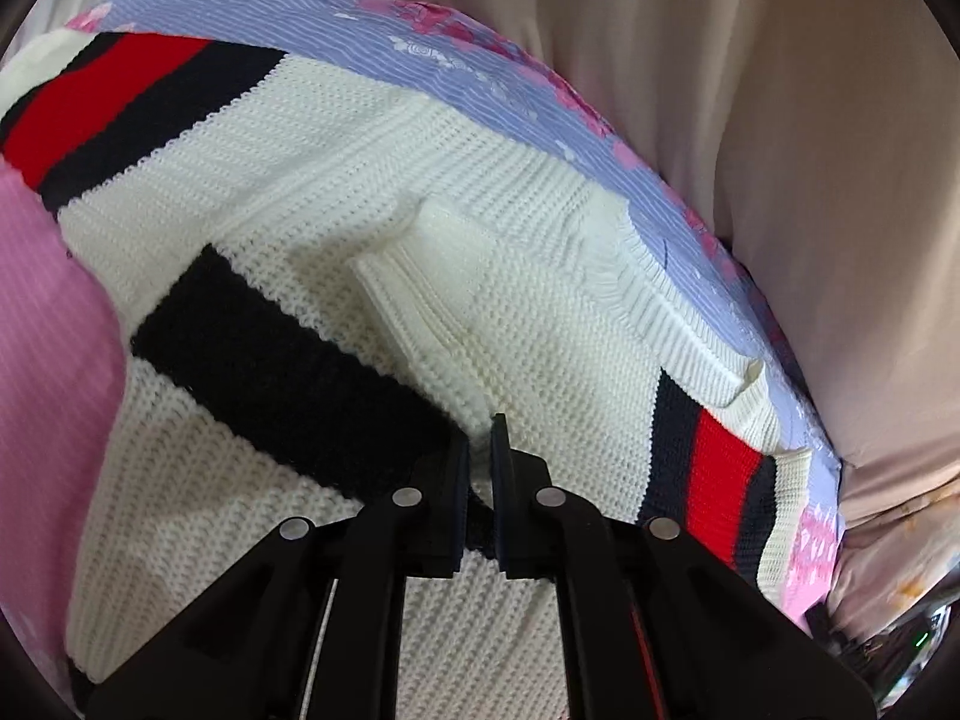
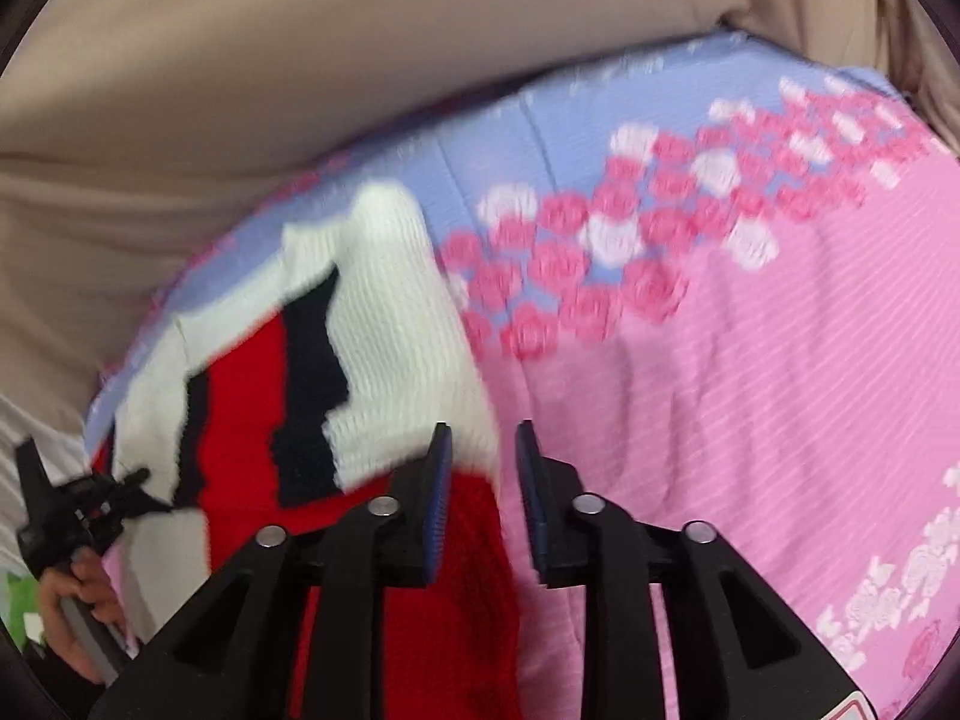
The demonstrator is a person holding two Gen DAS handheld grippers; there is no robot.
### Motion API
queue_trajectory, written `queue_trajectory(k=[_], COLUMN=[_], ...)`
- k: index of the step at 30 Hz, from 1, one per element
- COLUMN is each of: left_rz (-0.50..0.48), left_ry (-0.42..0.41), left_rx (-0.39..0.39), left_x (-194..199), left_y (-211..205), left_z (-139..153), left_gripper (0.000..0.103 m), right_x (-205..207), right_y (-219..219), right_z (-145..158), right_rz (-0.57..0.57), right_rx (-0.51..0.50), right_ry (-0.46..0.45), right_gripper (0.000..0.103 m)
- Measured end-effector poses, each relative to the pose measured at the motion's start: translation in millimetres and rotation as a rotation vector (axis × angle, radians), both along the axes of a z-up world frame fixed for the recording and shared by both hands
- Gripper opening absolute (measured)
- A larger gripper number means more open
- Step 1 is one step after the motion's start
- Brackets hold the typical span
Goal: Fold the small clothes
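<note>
Left gripper (image 1: 480, 450) nearly closed, pinching knit sweater (image 1: 336, 180) w/ soft, floppy, bulky fabric, best grabbed at ribbed hem; right gripper (image 2: 483, 468) part-open, empty, beside sweater.

left gripper (image 1: 480, 438): fingers nearly together, thin gap, white knit fabric pinched between the tips. right gripper (image 2: 483, 450): fingers apart, nothing between them, view motion-blurred. Person's left hand (image 2: 78, 612) on the left gripper's handle, far left of the right-wrist view.
</note>
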State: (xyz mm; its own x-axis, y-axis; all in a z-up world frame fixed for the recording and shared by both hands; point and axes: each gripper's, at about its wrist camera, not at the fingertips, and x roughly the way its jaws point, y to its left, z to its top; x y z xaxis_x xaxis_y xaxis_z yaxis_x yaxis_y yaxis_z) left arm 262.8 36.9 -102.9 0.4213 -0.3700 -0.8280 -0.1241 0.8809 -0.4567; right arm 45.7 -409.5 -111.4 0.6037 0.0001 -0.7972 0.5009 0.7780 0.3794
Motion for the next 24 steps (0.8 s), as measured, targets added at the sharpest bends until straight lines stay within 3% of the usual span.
queue_trajectory(k=[1,2,7,8,9,10,12,14,15,16,18,21,24], left_rz=[-0.003,-0.006,-0.023,-0.028,-0.032,-0.033,-0.041,-0.049,-0.054,-0.057,-0.06,-0.052,-0.05], left_ry=[0.005,0.011,0.019,0.018,0.014,0.013,0.009,-0.002,-0.011,-0.015,-0.019,-0.018,-0.025], left_rx=[0.004,0.01,0.041,0.045,0.046,0.047,0.041,0.051,0.06,0.066,0.068,0.041,0.038], left_x=[0,1,2,2,2,-1,1,2,1,1,1,0,-2], left_y=[-1,1,-4,-4,-4,-4,-5,-9,-10,-10,-10,-4,-4], left_z=[-1,-2,-6,-5,-5,-3,-5,-6,-6,-7,-7,-8,-9], left_gripper=[0.006,0.006,0.006,0.006,0.006,0.006,0.006,0.006,0.007,0.007,0.007,0.007,0.007], right_x=[7,23,106,118,124,127,116,98,95,99,99,85,60], right_y=[-1,-1,0,0,-1,-2,-12,-32,-39,-43,-48,-40,-5], right_z=[5,7,-27,-38,-43,-42,-28,-31,-43,-61,-66,-23,4], right_rz=[0.002,0.012,0.101,0.112,0.123,0.129,0.082,-0.006,-0.039,-0.044,-0.028,-0.003,0.095], right_rx=[0.012,0.024,0.003,0.01,0.022,0.036,0.045,0.074,0.078,0.083,0.104,0.057,0.044], right_ry=[-0.022,-0.033,0.105,0.14,0.151,0.14,0.035,-0.014,0.015,0.084,0.08,-0.008,-0.055], right_gripper=[0.054,0.057,0.057,0.052,0.028,0.015,0.014,0.013,0.005,0.003,0.003,0.005,0.007])
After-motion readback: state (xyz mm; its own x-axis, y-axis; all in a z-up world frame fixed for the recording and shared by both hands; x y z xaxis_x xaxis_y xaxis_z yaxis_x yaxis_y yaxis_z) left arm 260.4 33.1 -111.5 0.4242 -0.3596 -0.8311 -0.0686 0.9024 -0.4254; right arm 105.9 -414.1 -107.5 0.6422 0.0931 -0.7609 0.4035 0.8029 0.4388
